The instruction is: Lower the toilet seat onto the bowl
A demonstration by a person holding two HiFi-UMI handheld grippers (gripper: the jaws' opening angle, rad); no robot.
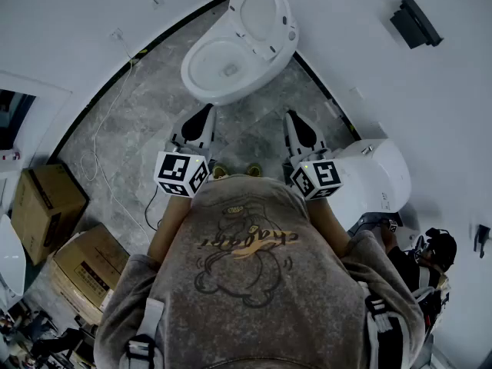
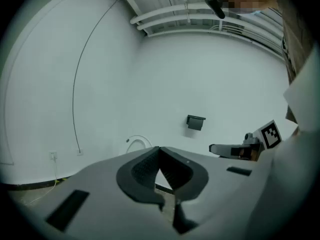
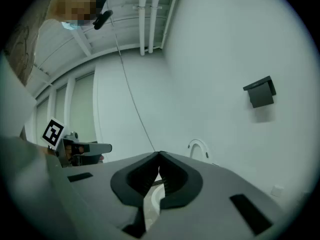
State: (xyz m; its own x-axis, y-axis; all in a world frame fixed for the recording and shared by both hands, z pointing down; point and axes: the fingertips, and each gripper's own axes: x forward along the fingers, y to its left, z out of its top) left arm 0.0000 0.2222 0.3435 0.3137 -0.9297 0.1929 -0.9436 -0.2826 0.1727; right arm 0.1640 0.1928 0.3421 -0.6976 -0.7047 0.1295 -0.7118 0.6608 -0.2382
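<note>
The toilet seat [image 1: 260, 12] stands raised at the top centre of the head view, leaning back on the white wall [image 1: 92, 14]. The open bowl [image 1: 201, 79] lies just below it, its rim bare all round. In each gripper view the seat shows as a thin white arc just above my jaw tips.

Grey stone floor [image 1: 247, 141] spreads in front of the bowl, and the strip between the bowl's front edge and my two grippers is open. A dark skirting line curves along the wall on both sides of the toilet, narrowing the floor towards the top. A large white rounded unit [image 1: 378, 177] stands at the right of the frame, just beside my right gripper [image 1: 290, 114], so room is tight on that side. At the left a thin cable [image 1: 104, 121] trails over the floor, and two cardboard boxes [image 1: 46, 198] sit well apart from the toilet at the lower left. A black holder [image 1: 415, 21] hangs on the wall at the upper right.

My left gripper [image 1: 208, 109] points at the bowl's front edge, near it but not touching. Its jaws are pressed together with nothing between them. The right gripper's jaws are likewise pressed together and empty, pointing just right of the bowl.
</note>
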